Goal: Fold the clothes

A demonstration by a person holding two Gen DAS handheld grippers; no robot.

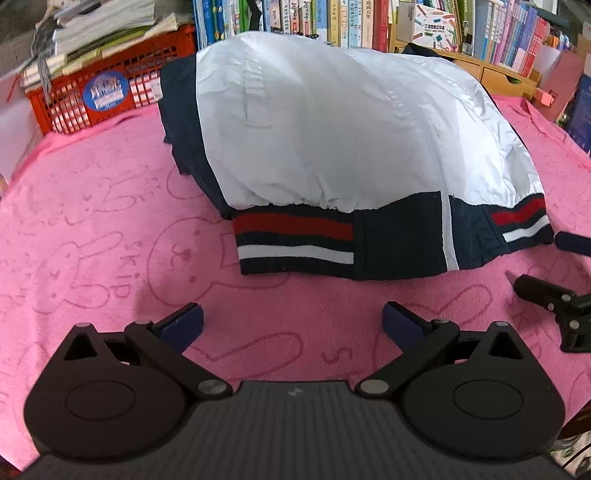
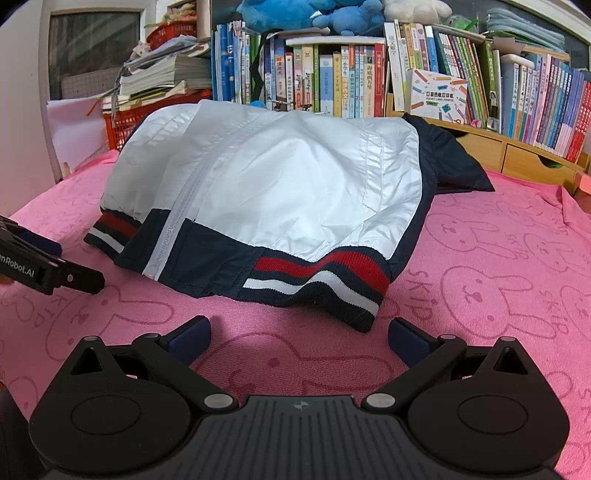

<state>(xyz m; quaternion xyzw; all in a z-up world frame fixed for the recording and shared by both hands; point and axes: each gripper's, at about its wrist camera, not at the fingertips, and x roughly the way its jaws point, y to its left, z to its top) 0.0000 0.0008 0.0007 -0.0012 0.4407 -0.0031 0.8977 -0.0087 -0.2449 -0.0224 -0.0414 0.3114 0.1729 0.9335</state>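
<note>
A white and navy jacket [image 1: 332, 140] with a red, white and navy striped hem lies bunched on the pink rabbit-print cloth [image 1: 92, 221]; it also shows in the right wrist view [image 2: 280, 184]. My left gripper [image 1: 291, 321] is open and empty, just in front of the jacket's hem, not touching it. My right gripper [image 2: 299, 336] is open and empty, close in front of the striped hem corner [image 2: 314, 280]. The right gripper shows at the right edge of the left wrist view [image 1: 554, 302]; the left gripper shows at the left edge of the right wrist view [image 2: 44, 269].
A red plastic crate [image 1: 107, 99] with stacked papers stands at the back left. A bookshelf full of books [image 2: 369, 81] and wooden drawers [image 2: 517, 155] run along the back. Blue plush toys [image 2: 310, 14] sit on top of the shelf.
</note>
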